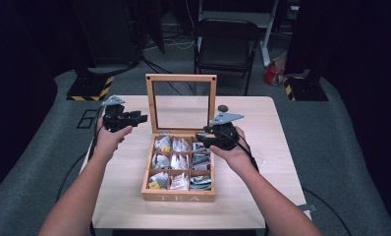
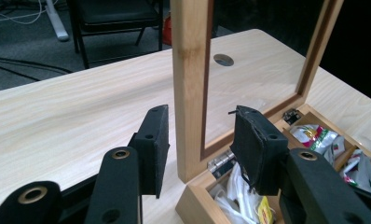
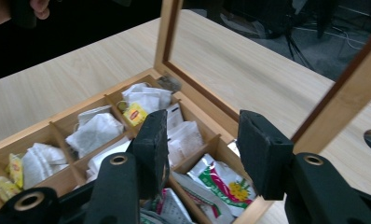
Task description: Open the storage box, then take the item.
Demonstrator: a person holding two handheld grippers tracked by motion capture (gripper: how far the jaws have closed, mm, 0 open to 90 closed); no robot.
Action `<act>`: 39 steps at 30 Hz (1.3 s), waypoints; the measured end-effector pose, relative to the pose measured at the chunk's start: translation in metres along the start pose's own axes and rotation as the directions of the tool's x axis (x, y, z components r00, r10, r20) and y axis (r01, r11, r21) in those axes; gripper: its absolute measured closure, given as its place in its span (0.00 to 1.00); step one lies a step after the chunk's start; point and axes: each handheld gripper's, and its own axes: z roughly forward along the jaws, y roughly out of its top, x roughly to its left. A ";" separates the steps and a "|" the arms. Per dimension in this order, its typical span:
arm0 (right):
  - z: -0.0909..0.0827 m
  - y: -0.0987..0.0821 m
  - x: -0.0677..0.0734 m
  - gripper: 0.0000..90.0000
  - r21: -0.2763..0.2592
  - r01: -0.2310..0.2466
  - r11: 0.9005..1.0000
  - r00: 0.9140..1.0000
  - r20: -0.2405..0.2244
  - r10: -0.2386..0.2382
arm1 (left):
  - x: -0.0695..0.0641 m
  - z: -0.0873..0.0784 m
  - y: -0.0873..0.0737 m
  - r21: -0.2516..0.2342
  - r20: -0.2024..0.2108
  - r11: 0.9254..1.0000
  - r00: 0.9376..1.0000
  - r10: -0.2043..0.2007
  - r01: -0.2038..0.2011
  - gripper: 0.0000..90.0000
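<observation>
While open, lid frame (image 2: 189, 84) between left claw (image 2: 200, 140) pads.

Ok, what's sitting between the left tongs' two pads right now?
The upright wooden frame of the tea box lid stands between the left tongs, untouched by either pad, as the left gripper view shows.

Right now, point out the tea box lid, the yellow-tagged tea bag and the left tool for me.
Tea box lid (image 1: 150, 103), high view, on its left wooden frame post.
Yellow-tagged tea bag (image 3: 135, 114), right gripper view, on its yellow tag.
Left tool (image 2: 200, 149), left gripper view, midway between its fingertips.
</observation>
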 end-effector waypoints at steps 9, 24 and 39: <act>0.010 -0.013 0.020 0.65 0.059 0.009 0.998 0.996 -0.089 -0.004 | -0.008 -0.011 -0.007 0.012 0.012 1.000 1.000 0.015 -0.015 0.62; 0.028 -0.025 0.063 0.71 0.062 0.110 0.992 0.975 -0.198 -0.096 | -0.014 -0.021 -0.018 0.003 0.022 1.000 1.000 0.022 -0.022 0.61; 0.052 -0.025 0.085 0.78 0.089 0.149 0.985 0.941 -0.319 -0.113 | -0.016 -0.023 -0.020 -0.003 0.029 1.000 0.999 0.027 -0.027 0.60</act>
